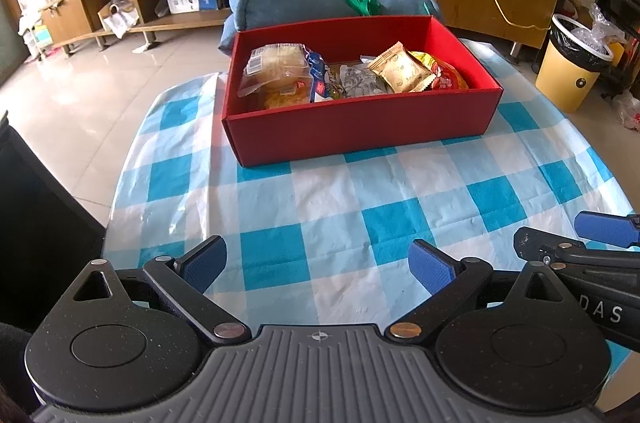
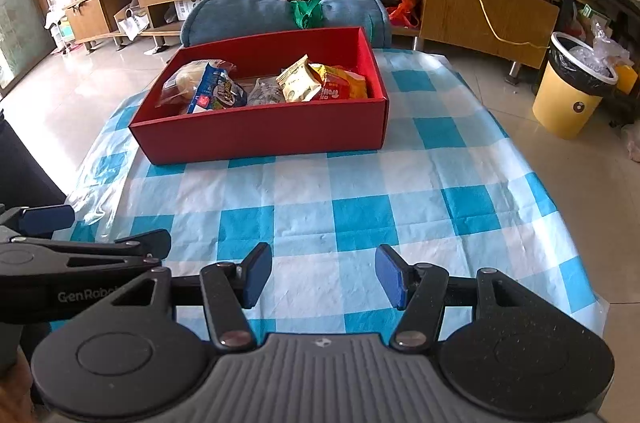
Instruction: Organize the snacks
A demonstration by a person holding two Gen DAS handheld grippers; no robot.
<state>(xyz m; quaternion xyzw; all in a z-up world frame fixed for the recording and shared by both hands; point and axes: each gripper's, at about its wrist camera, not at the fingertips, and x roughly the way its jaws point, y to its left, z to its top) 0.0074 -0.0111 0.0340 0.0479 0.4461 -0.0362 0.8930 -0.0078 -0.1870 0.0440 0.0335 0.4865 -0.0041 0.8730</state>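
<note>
1. We see the red box [image 1: 360, 131] at the table's far edge, on the checked cloth [image 1: 340, 215].
2. In it lie a bread pack [image 1: 276, 67], a blue packet [image 2: 216, 91], a beige sachet [image 1: 402, 69] and a yellow-red bag [image 2: 340, 83].
3. Our left gripper [image 1: 318, 265] gapes wide and empty; our right gripper [image 2: 322, 279] stands narrower, also empty, both over the near edge.

"GenRobo…" on left gripper [image 2: 52, 223] arm; "DAS" on right gripper [image 1: 600, 235] arm.

You get bright daylight from the left, glaring off the floor [image 1: 100, 75] and washing out that edge. Both views are sharp, with soft shadows; fisheye bending curves the surface [image 2: 360, 191] toward the edges.
</note>
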